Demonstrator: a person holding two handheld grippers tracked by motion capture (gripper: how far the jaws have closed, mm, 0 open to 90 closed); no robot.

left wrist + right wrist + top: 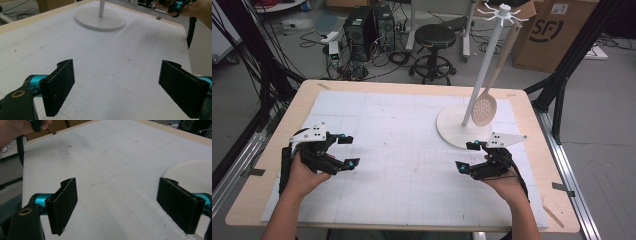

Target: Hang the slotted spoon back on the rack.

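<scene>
Now both grippers stand low over the white gridded mat (402,150) on the wooden table (267,165), each held in one hand of the person, and each with nothing between its jaws. On the left side of the high view, the left gripper (349,150) has its jaws wide apart; its own view shows only bare mat between the two black pads (58,86). Toward the right side of the mat, the right gripper (468,156) also has its jaws spread wide, with bare mat between them in its own view. It is just beside the round white base (451,131) of the stand (486,65), whether touching it or not I cannot tell. From the top of this stand a slotted spoon (484,108) hangs down, with its perforated bowl over the base. This spoon is near the right gripper and well apart from the left one. Neither gripper touches the spoon.
</scene>
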